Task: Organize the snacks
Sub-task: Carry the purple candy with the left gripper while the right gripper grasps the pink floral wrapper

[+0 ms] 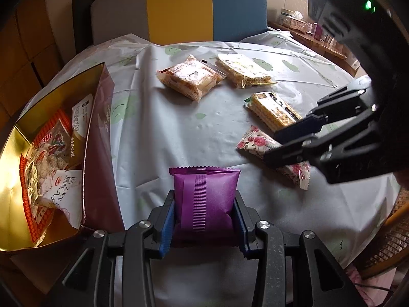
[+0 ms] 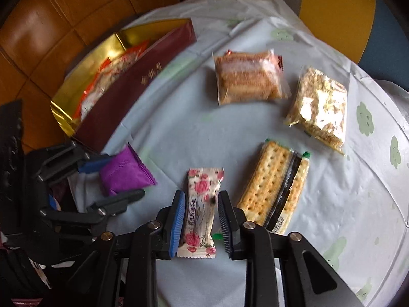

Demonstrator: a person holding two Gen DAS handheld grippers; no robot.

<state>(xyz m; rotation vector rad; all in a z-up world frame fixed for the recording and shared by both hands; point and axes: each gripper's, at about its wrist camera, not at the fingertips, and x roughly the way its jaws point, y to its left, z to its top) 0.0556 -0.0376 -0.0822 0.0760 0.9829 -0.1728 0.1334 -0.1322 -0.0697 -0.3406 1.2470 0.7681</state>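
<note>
My left gripper (image 1: 204,197) is shut on a purple snack packet (image 1: 207,192), held by its two sides just above the table, right of the maroon box (image 1: 99,133). The box's gold inside holds several packets. In the right wrist view the same left gripper (image 2: 115,179) and purple packet (image 2: 122,174) are at the left. My right gripper (image 2: 201,195) points down and straddles a rose-print packet (image 2: 200,217) lying on the cloth. The left pad is against it and a thin gap shows at the right pad. The right gripper (image 1: 272,146) and rose packet (image 1: 255,142) also show in the left wrist view.
Three clear-wrapped snacks lie on the pale tablecloth (image 1: 166,133): a cracker pack (image 2: 273,189) beside the rose packet, a browned pack (image 2: 248,79) and a crumbly pack (image 2: 318,110) farther off. A grey, yellow and blue chair back (image 1: 179,7) stands behind the table; a wicker chair (image 1: 393,238) at right.
</note>
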